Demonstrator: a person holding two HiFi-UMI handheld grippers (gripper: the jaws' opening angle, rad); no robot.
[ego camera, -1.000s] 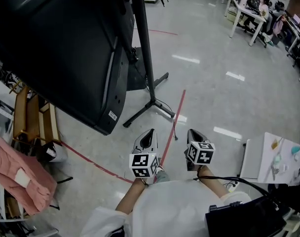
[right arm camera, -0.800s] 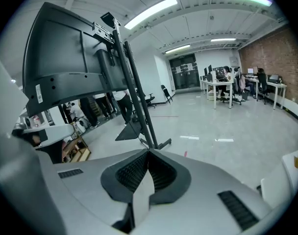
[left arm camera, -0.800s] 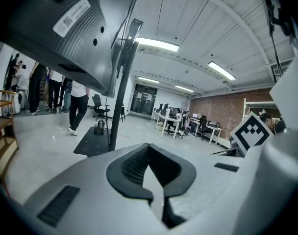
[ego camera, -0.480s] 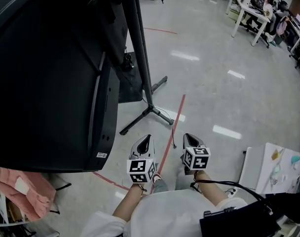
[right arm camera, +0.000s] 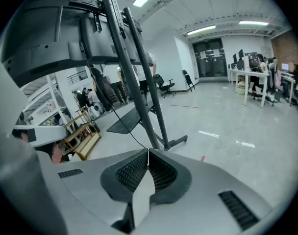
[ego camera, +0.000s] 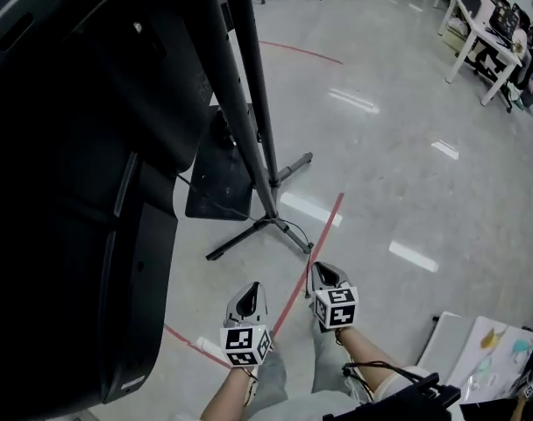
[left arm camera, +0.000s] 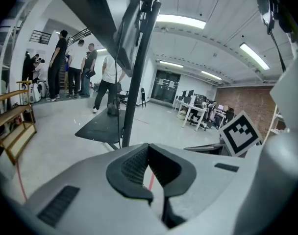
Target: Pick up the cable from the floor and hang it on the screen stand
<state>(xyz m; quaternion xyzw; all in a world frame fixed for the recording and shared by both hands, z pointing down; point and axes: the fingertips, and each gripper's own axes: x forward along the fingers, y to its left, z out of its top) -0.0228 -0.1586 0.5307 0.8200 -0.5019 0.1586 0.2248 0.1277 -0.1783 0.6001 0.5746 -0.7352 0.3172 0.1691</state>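
A thin black cable lies on the pale floor, curling away from the foot of the screen stand across a red tape line. The big black screen fills the left of the head view. My left gripper and my right gripper hover side by side above the floor, just short of the cable's loose end. Both are shut with nothing between the jaws. The left gripper view has its shut jaws facing the stand pole. Past the right gripper's shut jaws, the right gripper view shows the stand's poles.
A black base plate sits on the floor behind the stand legs. Wooden shelving stands to the left. Desks with seated people line the far right. A white table corner is at my right. Several people stand far off.
The view has shifted closer under the screen, which now fills more of the left. Both grippers sit lower in the frame and nearer the stand's foot. Both stay shut.
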